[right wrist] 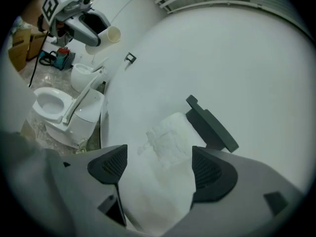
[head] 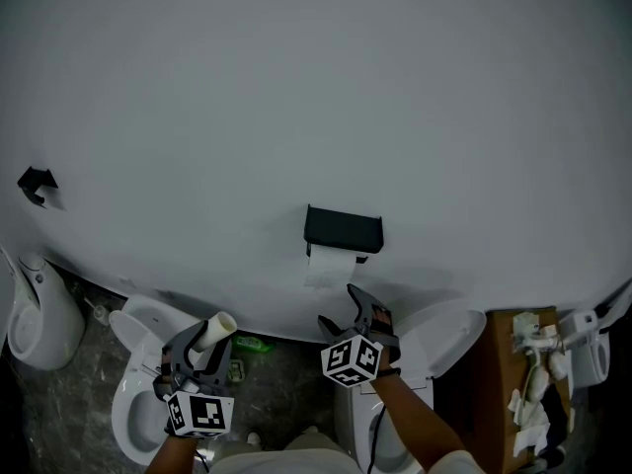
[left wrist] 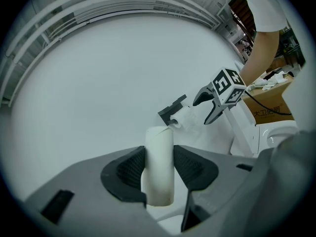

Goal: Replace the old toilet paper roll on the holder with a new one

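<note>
A black paper holder (head: 343, 230) is fixed to the pale wall, and a white toilet paper roll (head: 329, 264) with a loose tail hangs under it. My right gripper (head: 341, 310) is just below the roll, open with its jaws spread wide. In the right gripper view the roll (right wrist: 170, 137) and the holder (right wrist: 212, 125) lie just beyond the gripper (right wrist: 158, 167). At the lower left, my left gripper (head: 193, 349) is shut on an empty cardboard tube (head: 216, 330), which stands upright between the pads (left wrist: 133, 169). The left gripper view shows the tube (left wrist: 159, 164) and, farther off, the holder (left wrist: 172, 109).
A toilet (head: 133, 403) stands below the left gripper, and another white fixture (head: 39, 319) at the far left. A second toilet (head: 439, 339) is at the right, beside a brown box (head: 499, 383) with white scraps. A black hook (head: 38, 184) is on the wall.
</note>
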### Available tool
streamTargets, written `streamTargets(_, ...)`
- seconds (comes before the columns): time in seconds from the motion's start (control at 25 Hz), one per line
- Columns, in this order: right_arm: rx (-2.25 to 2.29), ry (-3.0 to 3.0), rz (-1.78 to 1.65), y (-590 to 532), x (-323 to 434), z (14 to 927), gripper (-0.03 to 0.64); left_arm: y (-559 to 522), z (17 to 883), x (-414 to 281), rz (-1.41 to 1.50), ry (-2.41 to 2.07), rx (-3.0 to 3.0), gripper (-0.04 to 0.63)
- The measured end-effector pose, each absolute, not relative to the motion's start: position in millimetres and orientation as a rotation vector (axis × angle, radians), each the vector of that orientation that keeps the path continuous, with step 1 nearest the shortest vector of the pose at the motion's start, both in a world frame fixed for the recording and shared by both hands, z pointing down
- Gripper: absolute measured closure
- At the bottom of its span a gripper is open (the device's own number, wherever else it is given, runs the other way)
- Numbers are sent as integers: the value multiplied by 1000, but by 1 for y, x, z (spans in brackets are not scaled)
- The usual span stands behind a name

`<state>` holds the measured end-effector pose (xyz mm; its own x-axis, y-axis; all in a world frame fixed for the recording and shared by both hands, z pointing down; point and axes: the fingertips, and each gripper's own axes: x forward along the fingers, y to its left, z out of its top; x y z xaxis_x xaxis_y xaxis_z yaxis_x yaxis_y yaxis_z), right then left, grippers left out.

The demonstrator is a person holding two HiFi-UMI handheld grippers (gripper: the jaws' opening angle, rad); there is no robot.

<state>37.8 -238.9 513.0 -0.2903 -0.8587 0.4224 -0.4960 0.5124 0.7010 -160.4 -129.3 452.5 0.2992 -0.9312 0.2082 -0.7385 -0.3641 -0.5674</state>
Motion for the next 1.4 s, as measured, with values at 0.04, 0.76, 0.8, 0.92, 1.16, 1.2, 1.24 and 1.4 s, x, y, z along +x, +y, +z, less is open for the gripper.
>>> streamTargets(0.04,1122,-1961,-538,-239,42,513,207,-129,452,-160,-730,1499,-2208,414)
streamTargets(0.76,1504,-2081,-242,-220,131,476,613,-138,440,-135,-664,1480,-2225,414)
streamTargets(0.8,1527,-2096,-227,-218,136,471,615,-139,440,-135,-660,1480,-2227,414)
streamTargets(0.92,1592,-2148,-194,-211,149,453,616,-141,438,-135,-648,1483,-2233,414)
streamTargets(1.16,1725,-2235,-136,-187,176,420,617,-142,433,-140,-625,1502,-2236,414)
streamTargets(1.2,1742,-2247,-132,-184,179,415,617,-142,433,-142,-621,1506,-2236,414)
streamTargets(1.24,1756,-2259,-129,-180,181,410,617,-141,432,-143,-618,1511,-2236,414)
streamTargets(1.4,1782,-2305,-127,-170,181,396,617,-140,430,-151,-605,1531,-2239,414)
